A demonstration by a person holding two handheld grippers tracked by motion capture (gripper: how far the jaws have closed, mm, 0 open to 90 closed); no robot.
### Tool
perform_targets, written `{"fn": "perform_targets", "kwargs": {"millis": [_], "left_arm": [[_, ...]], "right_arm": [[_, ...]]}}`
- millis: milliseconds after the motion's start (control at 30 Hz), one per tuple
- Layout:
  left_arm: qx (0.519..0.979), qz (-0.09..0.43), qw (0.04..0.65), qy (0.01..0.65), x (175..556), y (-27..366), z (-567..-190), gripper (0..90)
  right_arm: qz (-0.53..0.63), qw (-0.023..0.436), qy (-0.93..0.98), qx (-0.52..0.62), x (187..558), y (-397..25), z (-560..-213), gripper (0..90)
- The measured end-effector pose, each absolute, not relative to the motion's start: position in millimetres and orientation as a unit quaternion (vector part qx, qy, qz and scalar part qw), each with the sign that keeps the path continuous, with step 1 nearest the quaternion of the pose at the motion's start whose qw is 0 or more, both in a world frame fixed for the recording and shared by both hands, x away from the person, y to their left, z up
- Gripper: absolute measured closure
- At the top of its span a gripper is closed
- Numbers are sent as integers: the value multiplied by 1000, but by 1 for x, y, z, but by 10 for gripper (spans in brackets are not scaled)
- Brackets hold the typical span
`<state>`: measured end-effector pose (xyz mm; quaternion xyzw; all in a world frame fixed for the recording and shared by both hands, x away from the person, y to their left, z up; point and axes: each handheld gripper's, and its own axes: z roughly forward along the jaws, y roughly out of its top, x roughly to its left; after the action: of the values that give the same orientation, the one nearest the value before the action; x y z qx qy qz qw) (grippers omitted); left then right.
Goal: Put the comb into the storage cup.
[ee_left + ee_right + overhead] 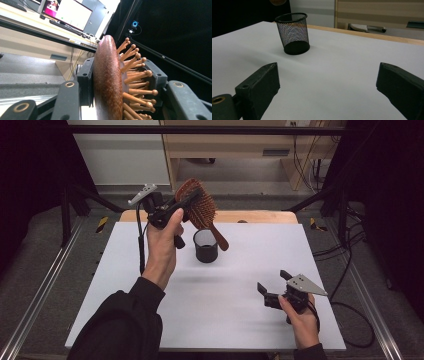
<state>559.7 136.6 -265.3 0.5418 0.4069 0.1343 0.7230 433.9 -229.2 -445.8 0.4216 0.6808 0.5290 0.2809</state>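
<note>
A brown wooden hairbrush hangs in the air over the far middle of the white table, its handle slanting down toward a black mesh cup. My left gripper is shut on the brush head; in the left gripper view the jaws clamp the brush from both sides, the back facing left and the bristles pointing right. The handle tip hovers beside the cup's right rim. My right gripper stands open low over the near right of the table, with nothing between its jaws. The right gripper view shows the cup standing upright and empty.
The white table top has a wooden strip along its far edge. Metal rails run down both sides of the table. Cables trail on the floor at the right. A desk with a monitor stands beyond the table.
</note>
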Motion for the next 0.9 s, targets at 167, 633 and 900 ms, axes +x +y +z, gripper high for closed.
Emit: {"fn": "perform_targets", "kwargs": {"millis": [167, 633, 900], "left_arm": [[541, 143, 719, 413, 569, 136, -266, 509], [535, 154, 717, 419, 590, 146, -273, 508], [532, 162, 716, 423, 600, 148, -277, 508]], "right_arm": [[529, 283, 680, 421, 434, -230, -446, 57], [525, 299, 677, 420, 435, -229, -445, 58], [526, 294, 670, 433, 436, -233, -445, 56]]}}
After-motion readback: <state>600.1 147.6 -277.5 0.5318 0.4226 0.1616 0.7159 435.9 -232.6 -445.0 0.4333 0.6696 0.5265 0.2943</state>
